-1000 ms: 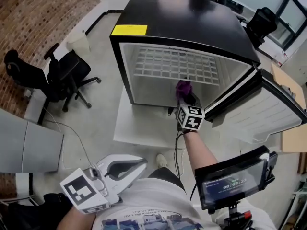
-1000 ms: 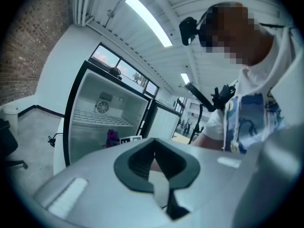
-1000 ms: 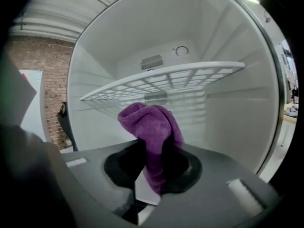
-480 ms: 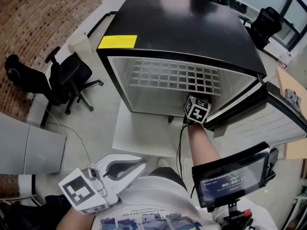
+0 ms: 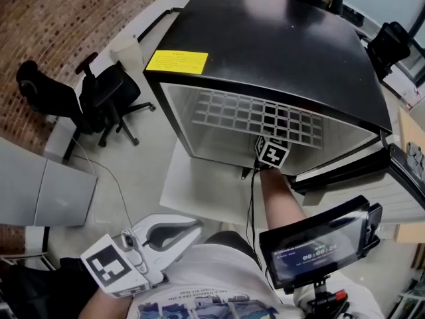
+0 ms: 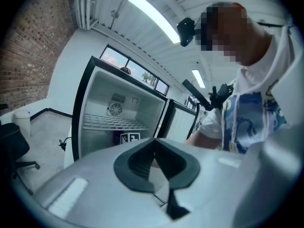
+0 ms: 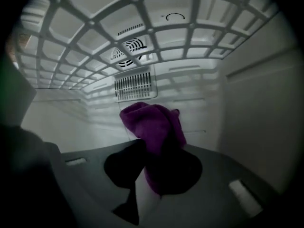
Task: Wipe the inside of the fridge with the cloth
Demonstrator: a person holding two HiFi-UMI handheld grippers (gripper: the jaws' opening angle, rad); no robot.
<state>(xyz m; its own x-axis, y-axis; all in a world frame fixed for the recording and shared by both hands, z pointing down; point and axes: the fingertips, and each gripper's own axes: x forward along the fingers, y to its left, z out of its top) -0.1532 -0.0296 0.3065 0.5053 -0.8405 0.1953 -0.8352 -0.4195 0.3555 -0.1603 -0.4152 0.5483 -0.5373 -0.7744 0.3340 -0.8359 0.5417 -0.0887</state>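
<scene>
Cloth — pinched in right gripper — points deeper into fridge.

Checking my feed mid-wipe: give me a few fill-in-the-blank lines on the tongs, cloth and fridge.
The right tongs are shut on a ____ cloth.
They reach into the fridge, beneath its wire ____.
The left tongs hold ____.
The fridge door stands ____.
Missing: purple; shelf; nothing; open.

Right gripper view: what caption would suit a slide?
Right hand-held gripper holds purple cloth inside the fridge, beneath its wire shelf.
</scene>
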